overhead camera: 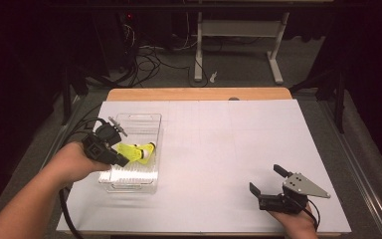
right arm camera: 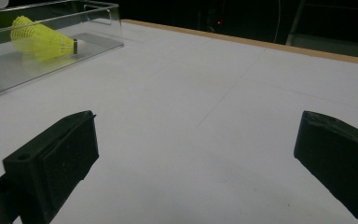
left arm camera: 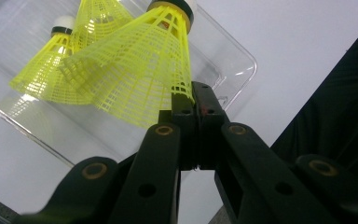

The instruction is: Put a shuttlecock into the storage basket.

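Note:
My left gripper [overhead camera: 122, 159] hangs over a clear plastic box [overhead camera: 129, 118] at the table's left. Its jaws [left arm camera: 193, 100] are shut on the skirt rim of a yellow plastic shuttlecock [left arm camera: 140, 70], whose cork end points away from the gripper. Two more yellow shuttlecocks [left arm camera: 51, 70] lie in the box [left arm camera: 242, 60] below it. In the high view they show as one yellow cluster [overhead camera: 137, 151] inside the box. My right gripper [overhead camera: 268, 181] rests low at the front right of the table, open, with nothing between its fingers [right arm camera: 196, 140].
White paper [overhead camera: 219, 149] covers the tabletop, and a wooden edge [overhead camera: 199, 93] shows at the back. The box [right arm camera: 98, 28] with a yellow shuttlecock [right arm camera: 42, 41] stands far off in the right gripper view. Cables and desk legs [overhead camera: 199, 50] lie on the floor beyond.

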